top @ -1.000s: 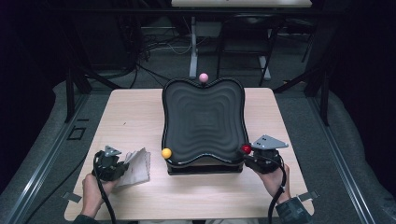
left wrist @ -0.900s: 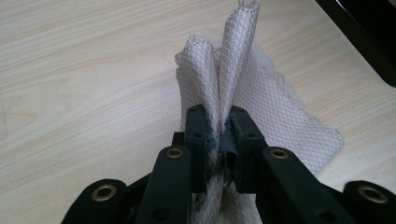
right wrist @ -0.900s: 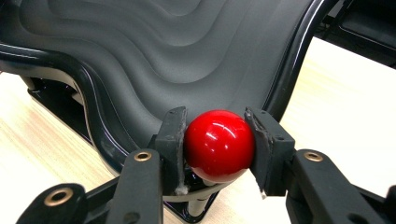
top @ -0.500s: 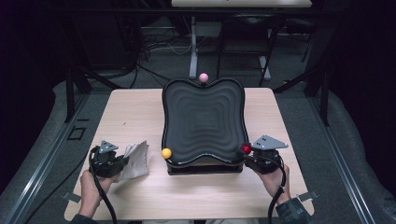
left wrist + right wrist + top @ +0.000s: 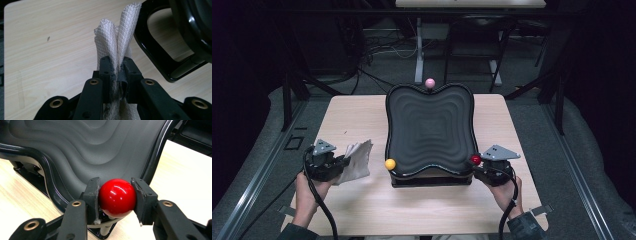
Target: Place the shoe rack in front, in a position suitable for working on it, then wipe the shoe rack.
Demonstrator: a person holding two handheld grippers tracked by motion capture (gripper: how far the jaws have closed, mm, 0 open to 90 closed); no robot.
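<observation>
A black wavy tray point(image 5: 430, 127) stands on a black base in the middle of the wooden table point(image 5: 362, 205). It has a pink knob point(image 5: 430, 82) at the far edge, a yellow knob point(image 5: 390, 164) at the near left corner and a red knob point(image 5: 475, 159) at the near right corner. My left gripper point(image 5: 343, 162) is shut on a folded white mesh cloth point(image 5: 356, 161), held left of the tray; the cloth point(image 5: 117, 42) rises between the jaws above the table. My right gripper point(image 5: 477, 166) is shut on the red knob point(image 5: 117, 197) at the tray's rim point(image 5: 155, 152).
The tray's black base point(image 5: 160, 60) lies just right of the cloth in the left gripper view. Bare wood point(image 5: 532, 150) borders the tray on both sides and in front. Beyond the table's far edge are dark floor, cables and a desk leg point(image 5: 419, 55).
My left gripper has lifted the cloth off the table and drawn it slightly left. The right gripper has stayed on the red knob.
</observation>
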